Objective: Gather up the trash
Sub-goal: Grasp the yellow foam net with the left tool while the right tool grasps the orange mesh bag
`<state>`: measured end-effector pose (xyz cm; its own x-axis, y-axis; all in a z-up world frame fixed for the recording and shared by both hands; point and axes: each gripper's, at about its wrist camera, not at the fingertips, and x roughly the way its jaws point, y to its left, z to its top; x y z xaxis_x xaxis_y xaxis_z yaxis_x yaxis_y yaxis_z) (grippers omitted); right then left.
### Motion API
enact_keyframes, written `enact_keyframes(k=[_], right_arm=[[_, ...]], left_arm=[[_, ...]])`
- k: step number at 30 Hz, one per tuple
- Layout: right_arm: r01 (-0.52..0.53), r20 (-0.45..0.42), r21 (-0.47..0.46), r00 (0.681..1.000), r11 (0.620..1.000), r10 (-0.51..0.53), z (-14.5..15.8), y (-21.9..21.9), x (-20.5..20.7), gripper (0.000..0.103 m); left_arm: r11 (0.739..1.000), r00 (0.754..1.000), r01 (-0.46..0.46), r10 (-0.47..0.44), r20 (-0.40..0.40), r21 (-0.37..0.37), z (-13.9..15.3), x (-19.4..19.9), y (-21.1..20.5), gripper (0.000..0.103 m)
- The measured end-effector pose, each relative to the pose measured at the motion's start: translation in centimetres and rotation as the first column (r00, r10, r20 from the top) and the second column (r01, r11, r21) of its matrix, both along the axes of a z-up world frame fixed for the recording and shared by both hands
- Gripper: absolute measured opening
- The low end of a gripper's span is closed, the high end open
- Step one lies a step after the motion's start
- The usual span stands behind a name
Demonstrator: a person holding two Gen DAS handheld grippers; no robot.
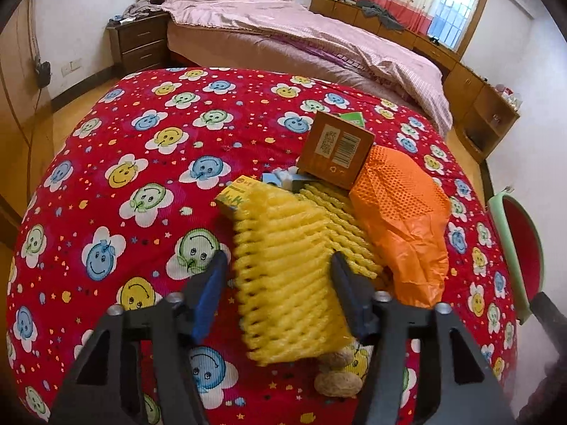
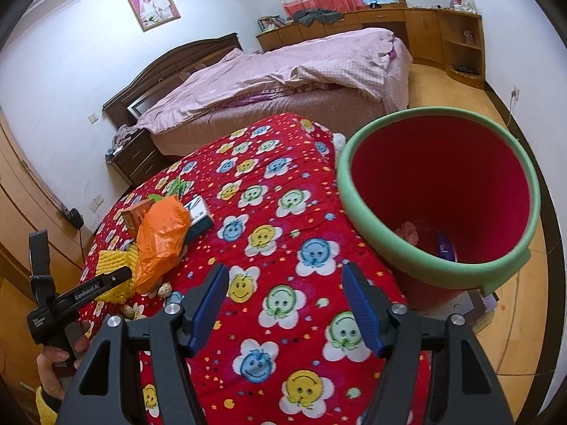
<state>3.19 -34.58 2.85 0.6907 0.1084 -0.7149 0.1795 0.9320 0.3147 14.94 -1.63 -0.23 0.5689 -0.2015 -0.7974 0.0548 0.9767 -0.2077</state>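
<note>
Left wrist view: left hand-held gripper straddling yellow foam netting, fingers on either side; cannot tell whether pads press it. Netting lying on the red smiley cloth of the table, beside an orange bag and brown box; peanut shells underneath.

Right wrist view: right hand-held gripper released, nothing between fingers, over the cloth. Red bin with green rim just beside the table edge, scraps inside.

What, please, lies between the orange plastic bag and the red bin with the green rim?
In the right wrist view, only bare red smiley-flower cloth stretches between the orange plastic bag and the red bin with the green rim.
</note>
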Motion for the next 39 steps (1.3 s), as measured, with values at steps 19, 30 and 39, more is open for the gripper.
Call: enact_keyframes(k=[19, 30, 39], right_arm=[[-0.214, -0.003, 0.003, 0.977, 0.977, 0.214, -0.3, 7.9, 5.3, 0.069], [-0.280, -0.069, 0.065, 0.956, 0.958, 0.284, -3.1, 12.3, 9.7, 0.066], [-0.299, -0.042, 0.079, 0.952, 0.951, 0.303, -3.3, 12.6, 9.6, 0.007]], left_arm=[[0.990, 0.996, -0.049, 0.058, 0.064, -0.136, 2.8, -2.5, 5.7, 0.015], [0.987, 0.995, -0.087, 0.094, 0.045, -0.135, 1.9, -2.6, 7.5, 0.015], [0.987, 0.995, -0.060, 0.071, 0.069, -0.146, 2.6, -3.3, 6.9, 0.013]])
